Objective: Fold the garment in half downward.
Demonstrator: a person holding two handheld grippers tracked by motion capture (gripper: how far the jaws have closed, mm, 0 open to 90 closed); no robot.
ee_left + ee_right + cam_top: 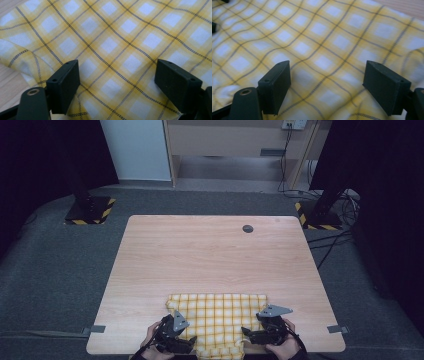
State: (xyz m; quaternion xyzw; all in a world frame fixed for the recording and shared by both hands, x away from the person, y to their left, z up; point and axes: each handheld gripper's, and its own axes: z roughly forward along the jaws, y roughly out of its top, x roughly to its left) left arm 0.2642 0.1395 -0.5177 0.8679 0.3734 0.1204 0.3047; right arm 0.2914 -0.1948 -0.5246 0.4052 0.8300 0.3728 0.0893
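- Wooden desk point(210, 260), pale, with a small dark round cap point(247, 228) near its far edge.
- Yellow checked cloth point(217, 317) spread flat at the desk's near edge, between both hands, one small part hanging over that edge.
- Left claw point(194, 339) at the cloth's left border, jaws spread wide, cloth point(112, 45) lying beneath and unpinched.
- Right claw point(243, 334) at the right border, likewise wide open over the fabric point(319, 47), nothing gripped.

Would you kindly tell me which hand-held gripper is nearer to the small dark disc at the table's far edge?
Right. The right hand-held gripper sits almost straight below the disc; the left hand-held gripper lies further left.
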